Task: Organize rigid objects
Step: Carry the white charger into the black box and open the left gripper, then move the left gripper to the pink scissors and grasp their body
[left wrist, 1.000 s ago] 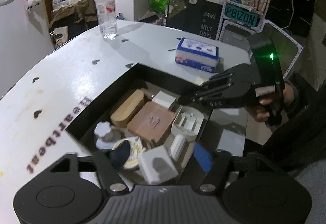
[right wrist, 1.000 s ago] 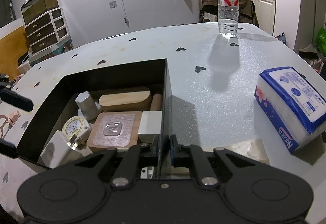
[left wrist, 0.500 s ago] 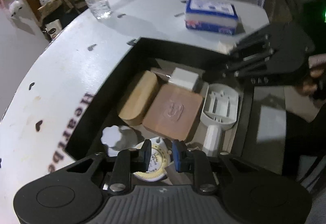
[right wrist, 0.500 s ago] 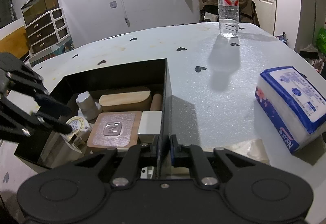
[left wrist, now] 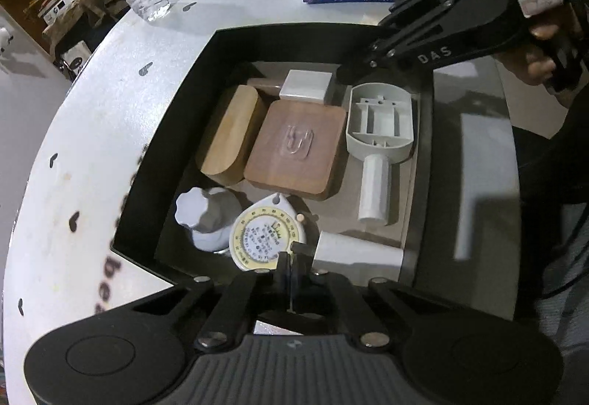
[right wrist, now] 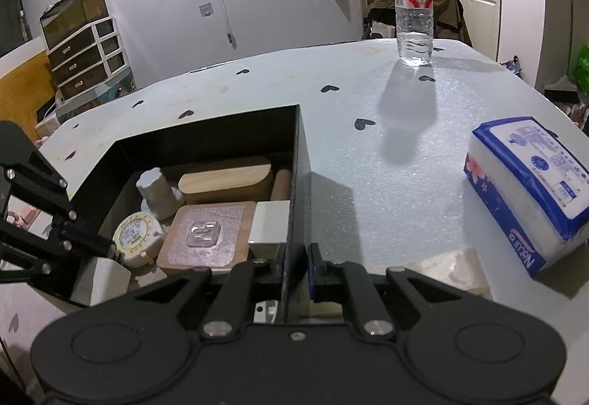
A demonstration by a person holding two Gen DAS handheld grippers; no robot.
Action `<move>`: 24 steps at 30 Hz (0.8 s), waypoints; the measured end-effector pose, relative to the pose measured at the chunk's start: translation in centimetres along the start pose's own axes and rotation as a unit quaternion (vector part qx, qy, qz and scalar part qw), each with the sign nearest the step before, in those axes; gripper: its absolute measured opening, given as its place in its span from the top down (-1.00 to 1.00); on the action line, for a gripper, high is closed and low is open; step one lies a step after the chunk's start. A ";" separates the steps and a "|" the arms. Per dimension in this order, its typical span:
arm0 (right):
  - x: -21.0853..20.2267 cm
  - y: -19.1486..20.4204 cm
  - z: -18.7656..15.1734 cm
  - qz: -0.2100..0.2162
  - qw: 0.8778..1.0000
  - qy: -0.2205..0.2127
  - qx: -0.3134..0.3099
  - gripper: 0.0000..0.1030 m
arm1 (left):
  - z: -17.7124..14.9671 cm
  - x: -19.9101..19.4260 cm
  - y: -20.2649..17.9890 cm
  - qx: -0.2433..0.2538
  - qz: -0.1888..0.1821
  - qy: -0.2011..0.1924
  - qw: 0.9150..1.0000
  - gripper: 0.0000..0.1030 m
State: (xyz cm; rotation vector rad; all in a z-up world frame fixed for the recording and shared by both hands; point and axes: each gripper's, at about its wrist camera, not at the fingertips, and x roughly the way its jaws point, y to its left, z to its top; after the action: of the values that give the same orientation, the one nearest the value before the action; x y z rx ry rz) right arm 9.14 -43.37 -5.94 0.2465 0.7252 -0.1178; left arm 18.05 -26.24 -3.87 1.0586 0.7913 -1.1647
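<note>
Left gripper (left wrist: pixel 291 256): a sec ago its jaws stood open w/ the white block (left wrist: pixel 357 252) between them, above the black box (left wrist: pixel 165 132). Now the block is out of the jaws and lies inside the box, near-right corner in left wrist view, against the near wall. The jaws have come together, fully closed, and have dropped low into the box. The tips sit right at the rim of the round tape measure (left wrist: pixel 267 237). Nothing thick is between them; can't tell if a thin tab of the tape is nipped.

Right gripper (right wrist: pixel 298 258): no change. Jaws nearly closed, clamped across the box's side wall, steadying it on the counter (right wrist: pixel 368 166).

Meaning, as I judge it: white block = placed, one more item stowed. The box is fairly full: wooden block (left wrist: pixel 230 136), brown hook plate (left wrist: pixel 294 147), grey handled shell (left wrist: pixel 379 132), grey knob (left wrist: pixel 206 213). Closed jaws beside the tape suggest a nudge or tidy-up next rather than a fresh pick, but not certain.

Orientation: the white block lies on its side, long axis running along the near wall, i.e. left-right in left wrist view, one end just beside the tape measure and the other toward the right wall. The tape measure lies flat, dial up; its teardrop tip points away from the left gripper, toward the hook plate.
</note>
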 end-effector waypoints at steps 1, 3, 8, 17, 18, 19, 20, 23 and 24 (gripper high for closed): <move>0.0 0.1 0.0 -0.002 1.000 0.000 -0.002 0.80 | 0.0 -0.1 0.1 -0.003 0.001 -0.002 1.000 0.94; 0.0 0.2 0.0 -0.004 1.000 0.000 -0.004 0.80 | -0.1 -0.5 0.5 -0.019 -0.003 -0.010 1.000 0.83; 0.1 0.2 0.1 -0.003 1.000 0.001 -0.002 0.81 | -0.3 -2.0 1.7 -0.061 -0.016 -0.041 0.997 0.49; 0.1 0.2 0.1 -0.004 1.000 0.001 -0.002 0.82 | -0.8 -4.6 2.0 -0.138 -0.065 -0.105 0.983 -0.65; 0.1 0.2 0.1 -0.004 1.000 0.001 -0.001 0.82 | -0.8 -4.8 1.9 -0.145 -0.069 -0.110 0.981 -0.74; 0.1 0.2 0.1 -0.004 1.000 0.001 -0.001 0.82 | -0.9 -5.0 1.8 -0.153 -0.072 -0.115 0.979 -0.80; 0.1 0.2 0.1 -0.004 1.000 0.001 -0.001 0.82 | -1.0 -5.2 1.8 -0.158 -0.073 -0.119 0.978 -0.84; 0.1 0.1 0.1 -0.006 1.000 0.001 0.000 0.82 | -1.4 -5.7 1.3 -0.165 -0.068 -0.129 0.975 -0.93; 0.1 0.1 0.1 -0.007 1.000 0.001 0.000 0.82 | -1.5 -5.8 1.3 -0.168 -0.068 -0.132 0.975 -0.96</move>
State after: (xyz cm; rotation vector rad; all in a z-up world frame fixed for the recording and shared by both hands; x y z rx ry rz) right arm 9.28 -43.35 -5.93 0.2420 0.7292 -0.1299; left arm 17.92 -22.81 1.23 0.5641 0.8225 -1.2064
